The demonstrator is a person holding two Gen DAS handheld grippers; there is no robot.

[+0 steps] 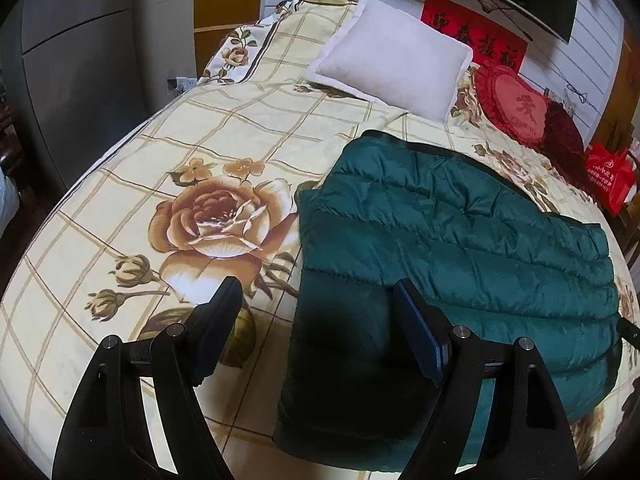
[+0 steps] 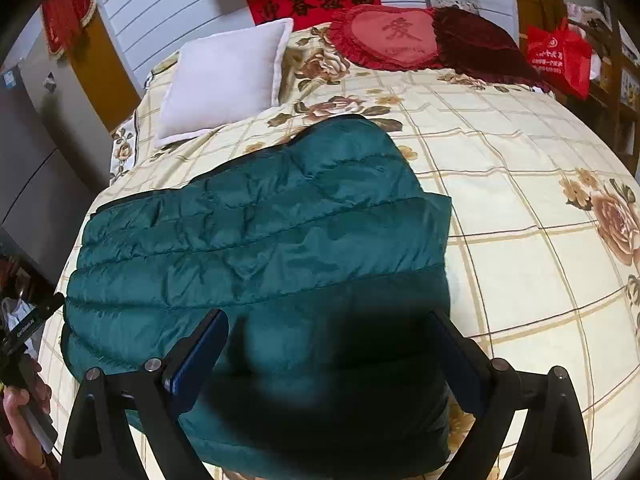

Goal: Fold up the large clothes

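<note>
Garment: we see a dark green quilted puffer jacket (image 1: 460,232) lying folded into a rough rectangle on the bed, its near edge toward us.
Bed: we note a cream floral bedspread with a brown grid and large roses (image 1: 208,128) under the jacket.
Left tongs: our left tongs (image 1: 316,300) stand wide apart with nothing between them, above the jacket's left edge; one finger (image 1: 218,312) is over the bedspread, the other over the green fabric.
Right tongs: our right tongs (image 2: 328,332) also gape, holding nothing, above the jacket's near right part.
Contact: we cannot tell whether either pair touches the fabric.
Head of bed: we see a white square pillow (image 2: 228,76), and beside it a red heart-shaped cushion with a frilled edge (image 2: 392,36) next to a dark maroon cushion (image 2: 480,44).
Wall: we see a red banner with black characters (image 2: 316,0).
Bedside: a red shopping bag (image 2: 560,60) hangs to the right.
</note>
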